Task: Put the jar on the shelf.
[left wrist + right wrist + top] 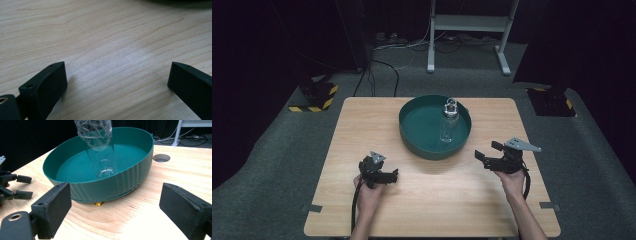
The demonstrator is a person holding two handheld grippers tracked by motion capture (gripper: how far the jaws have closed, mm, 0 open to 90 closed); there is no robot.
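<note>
A round green basin [412,137] [140,173] stands on the wooden table [362,125], and a clear glass jar [449,125] [100,157] with a metal clasp lid stands upright inside it. My left gripper [395,175] [117,80] rests low over bare wood to the basin's front left, open with nothing between its jaws. To the basin's front right, my right gripper [486,151] [113,206] points at the basin and is open and empty. The left gripper [23,187] is also seen at the left edge of the right gripper view.
A small brass part [98,203] shows under the basin's near edge. A round hole [161,158] is cut in the table behind the basin. Beyond the table are a white frame stand [467,30], floor cables [382,75] and striped floor plates [314,97].
</note>
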